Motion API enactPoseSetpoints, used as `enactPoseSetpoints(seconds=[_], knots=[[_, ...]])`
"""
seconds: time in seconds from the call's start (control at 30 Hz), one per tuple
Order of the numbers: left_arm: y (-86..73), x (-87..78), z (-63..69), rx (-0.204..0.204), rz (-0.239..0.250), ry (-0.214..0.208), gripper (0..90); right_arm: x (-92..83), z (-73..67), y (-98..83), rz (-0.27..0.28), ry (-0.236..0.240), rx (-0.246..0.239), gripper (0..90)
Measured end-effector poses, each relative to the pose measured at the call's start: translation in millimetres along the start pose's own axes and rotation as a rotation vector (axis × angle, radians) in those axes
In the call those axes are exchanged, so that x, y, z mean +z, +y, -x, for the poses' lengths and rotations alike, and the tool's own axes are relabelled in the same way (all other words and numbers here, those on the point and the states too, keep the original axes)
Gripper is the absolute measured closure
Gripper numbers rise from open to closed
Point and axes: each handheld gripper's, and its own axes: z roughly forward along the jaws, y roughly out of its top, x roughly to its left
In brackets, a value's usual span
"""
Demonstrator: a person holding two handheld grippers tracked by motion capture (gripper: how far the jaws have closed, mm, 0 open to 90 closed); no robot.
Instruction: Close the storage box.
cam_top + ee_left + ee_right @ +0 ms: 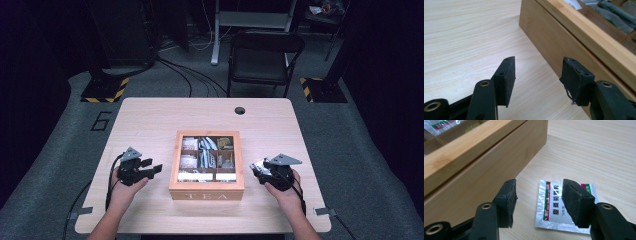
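Observation:
A wooden box (206, 192) lettered TEA stands mid-table, and several compartments of tea bags and sachets show through its top. My left gripper (151, 168) hovers left of the box, held by a hand. Its jaws (539, 60) are open with bare table between them, and the box's side wall (554, 42) is just to the right. My right gripper (258, 170) hovers right of the box. Its jaws (538, 182) are open over a silver sachet (551, 206) with red, green and dark print, lying flat on the table beside the box wall (474, 167). The sachet (256, 164) touches neither pad.
The light wooden table (150, 120) has a round cable hole (240, 110) near its far edge. A black folding chair (265, 57) stands beyond it on the grey floor, with cables and stand bases around. Bare tabletop lies behind and in front of the box.

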Motion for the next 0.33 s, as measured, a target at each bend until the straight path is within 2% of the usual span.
enactPoseSetpoints(seconds=[0.03,0.27,0.33], knots=[[-1.1,1.4,-0.6,-0.003,0.01,0.003,45.2,0.6,0.0,-0.7,-0.007,-0.002,0.001,45.0],[-4.8,6.5,-4.6,-0.003,-0.024,0.015,44.1,5.0,0.8,-4.9,-0.025,-0.026,-0.012,43.1],[-6.4,8.8,-4.8,-0.006,-0.02,0.015,43.0,5.8,1.4,-6.5,-0.025,-0.031,-0.012,41.0]])
